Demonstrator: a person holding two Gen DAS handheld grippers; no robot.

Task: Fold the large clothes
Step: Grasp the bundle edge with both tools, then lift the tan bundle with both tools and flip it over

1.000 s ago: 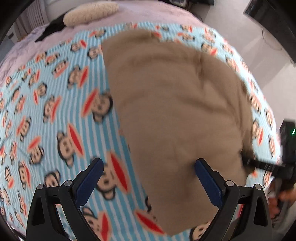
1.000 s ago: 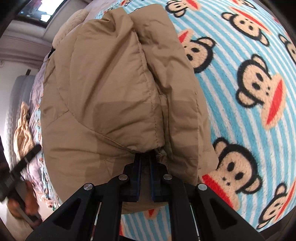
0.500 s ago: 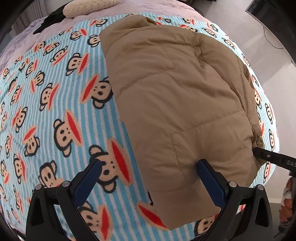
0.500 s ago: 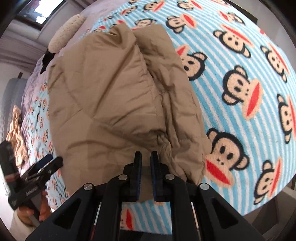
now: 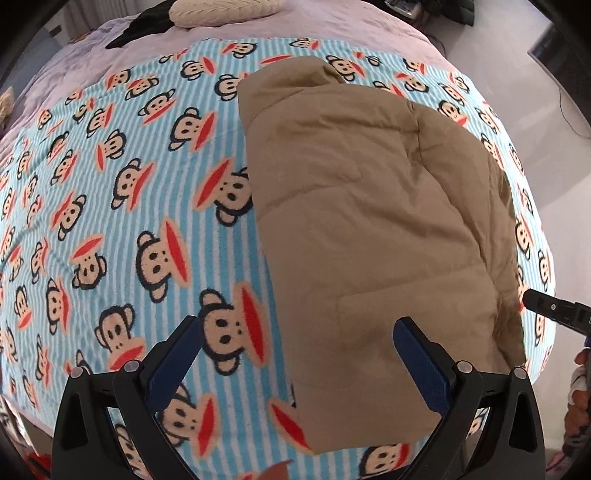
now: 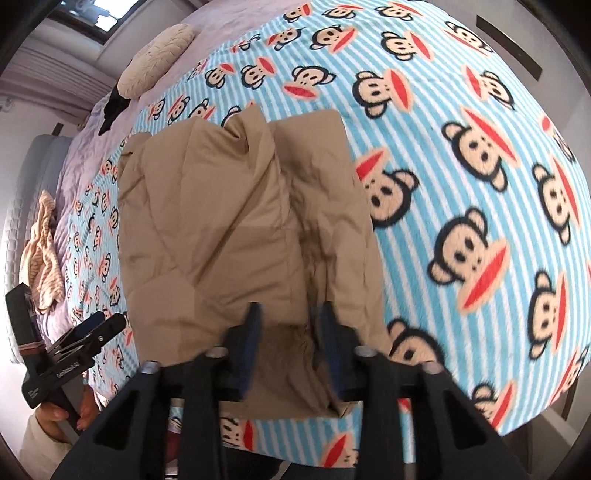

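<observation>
A tan padded jacket (image 5: 369, 221) lies folded on a blue striped monkey-print blanket (image 5: 129, 221). It also shows in the right wrist view (image 6: 221, 229). My left gripper (image 5: 295, 354) is open and empty, hovering above the jacket's near left edge. My right gripper (image 6: 290, 339) is open, its jaws apart above the jacket's near edge, holding nothing. The right gripper's tip shows at the right edge of the left wrist view (image 5: 554, 306). The left gripper shows at the lower left of the right wrist view (image 6: 74, 347).
The blanket (image 6: 461, 184) covers a bed with a lilac sheet (image 5: 295, 26). A cream cushion (image 5: 221, 11) and a dark item (image 5: 140, 29) lie at the far end. A striped beige cloth (image 6: 40, 251) lies at the bed's left. Floor (image 5: 517, 74) lies beyond the right edge.
My right gripper was shut on the jacket's edge; it has opened, let go and pulled back. Both grippers have risen away, and the jacket rests flat.
</observation>
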